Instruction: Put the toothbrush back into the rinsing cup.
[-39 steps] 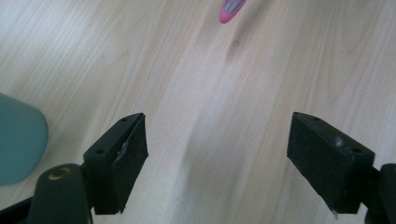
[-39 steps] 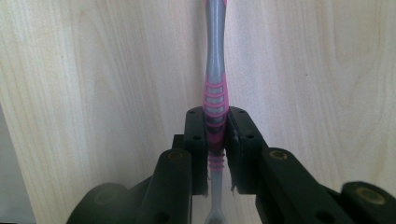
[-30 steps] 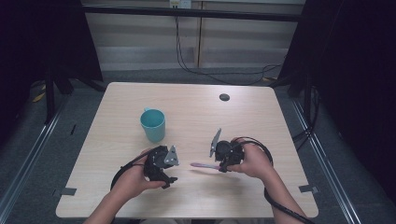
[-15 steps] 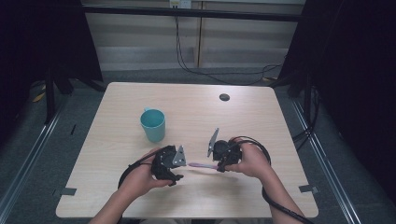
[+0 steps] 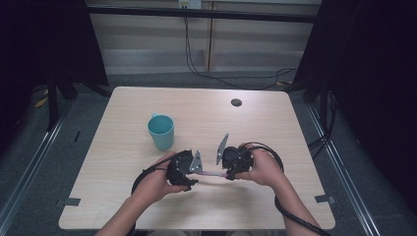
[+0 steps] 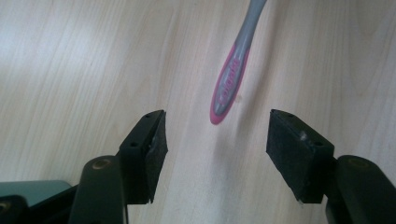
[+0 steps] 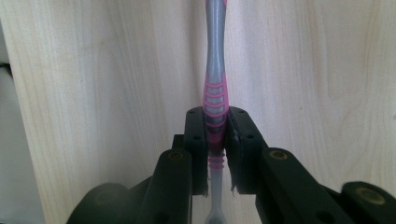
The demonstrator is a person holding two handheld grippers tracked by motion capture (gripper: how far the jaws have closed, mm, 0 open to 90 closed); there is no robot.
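Raised lettering runs along the pink handle of the toothbrush (image 6: 229,83), too blurred to read. The right gripper (image 7: 216,140) has its jaws clamped on the ribbed grip above the surface (image 5: 255,123). The left gripper (image 6: 217,140) has jaws wide apart, the handle's tip just short of them.

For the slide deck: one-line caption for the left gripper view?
Left gripper, jaws open, lined up on the pink-and-grey toothbrush handle end above the wooden table.

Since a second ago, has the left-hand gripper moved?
Yes. The left gripper has shifted rightward, away from the teal cup, toward the toothbrush.
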